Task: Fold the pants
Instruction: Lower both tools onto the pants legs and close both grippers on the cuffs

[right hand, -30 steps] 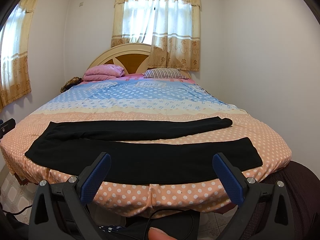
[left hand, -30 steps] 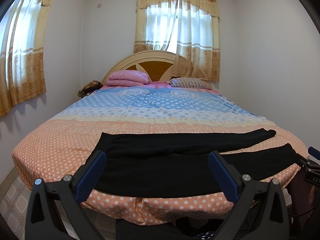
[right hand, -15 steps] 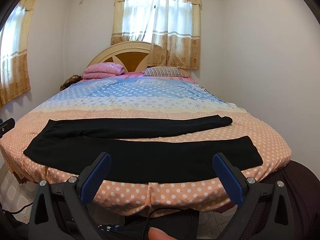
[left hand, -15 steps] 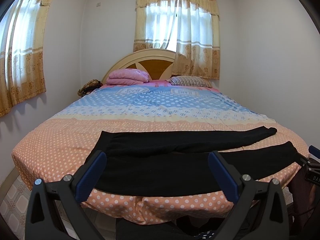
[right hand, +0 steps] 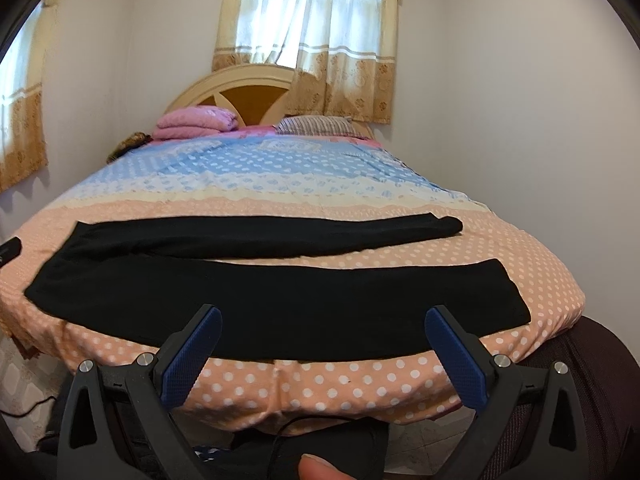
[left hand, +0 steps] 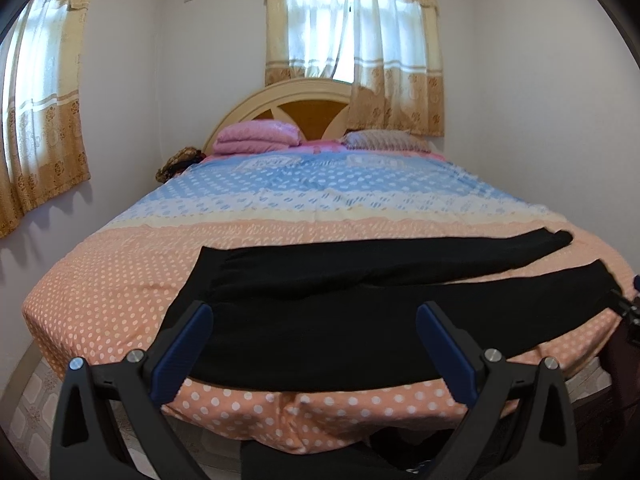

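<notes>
On dotted bedspread (left hand: 120, 280) — black pants (left hand: 320, 320) flat.

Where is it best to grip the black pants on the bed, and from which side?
Probably grip the near leg of the pants along its front edge, coming from the foot of the bed. That leg lies flat nearest both open grippers, so lifting it over the far leg folds them in half.

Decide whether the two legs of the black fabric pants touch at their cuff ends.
Apart. The right wrist view shows a strip of peach polka-dot bedspread between the two cuffs of the black fabric pants.
</notes>
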`<state>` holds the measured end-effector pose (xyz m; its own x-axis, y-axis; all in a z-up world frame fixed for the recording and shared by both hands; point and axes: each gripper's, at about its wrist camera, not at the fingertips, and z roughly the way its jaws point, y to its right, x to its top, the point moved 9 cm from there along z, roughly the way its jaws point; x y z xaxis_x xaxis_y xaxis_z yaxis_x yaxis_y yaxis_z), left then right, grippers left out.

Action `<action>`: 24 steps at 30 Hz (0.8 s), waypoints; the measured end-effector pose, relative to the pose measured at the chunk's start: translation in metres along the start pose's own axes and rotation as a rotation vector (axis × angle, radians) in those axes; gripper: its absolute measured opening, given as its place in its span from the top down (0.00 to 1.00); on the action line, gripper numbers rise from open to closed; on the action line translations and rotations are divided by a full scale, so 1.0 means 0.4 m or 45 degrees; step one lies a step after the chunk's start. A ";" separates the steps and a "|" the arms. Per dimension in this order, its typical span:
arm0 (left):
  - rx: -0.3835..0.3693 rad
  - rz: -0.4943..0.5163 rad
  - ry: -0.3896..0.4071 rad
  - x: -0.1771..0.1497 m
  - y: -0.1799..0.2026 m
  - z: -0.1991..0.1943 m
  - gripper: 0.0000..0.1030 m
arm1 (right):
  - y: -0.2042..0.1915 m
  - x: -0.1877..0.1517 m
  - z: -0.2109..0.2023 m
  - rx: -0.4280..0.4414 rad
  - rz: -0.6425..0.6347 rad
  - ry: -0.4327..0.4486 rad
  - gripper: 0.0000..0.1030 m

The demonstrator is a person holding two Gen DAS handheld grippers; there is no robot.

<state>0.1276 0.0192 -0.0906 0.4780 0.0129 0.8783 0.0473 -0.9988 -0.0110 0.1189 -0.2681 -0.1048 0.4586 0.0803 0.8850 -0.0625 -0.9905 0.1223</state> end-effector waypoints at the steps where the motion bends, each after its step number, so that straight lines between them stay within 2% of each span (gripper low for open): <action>1: -0.001 -0.001 -0.009 -0.002 -0.005 0.016 0.00 | 0.004 -0.005 0.018 -0.005 -0.005 -0.014 0.01; 7: 0.049 -0.012 -0.110 -0.009 -0.079 0.156 0.00 | 0.034 -0.002 0.153 0.000 -0.037 -0.110 0.01; 15: 0.214 -0.105 -0.224 0.047 -0.303 0.349 0.00 | 0.115 0.087 0.308 0.000 -0.001 -0.141 0.02; 19: 0.252 -0.130 -0.275 0.063 -0.384 0.430 0.00 | 0.167 0.134 0.396 0.015 0.040 -0.179 0.11; 24: 0.270 -0.104 -0.353 0.073 -0.438 0.539 0.00 | 0.230 0.162 0.499 -0.048 0.037 -0.239 0.25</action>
<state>0.3222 0.2047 -0.1661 0.6837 0.1335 0.7174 0.2624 -0.9623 -0.0711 0.3197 -0.3761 -0.1260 0.6135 0.0264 0.7892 -0.1094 -0.9870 0.1181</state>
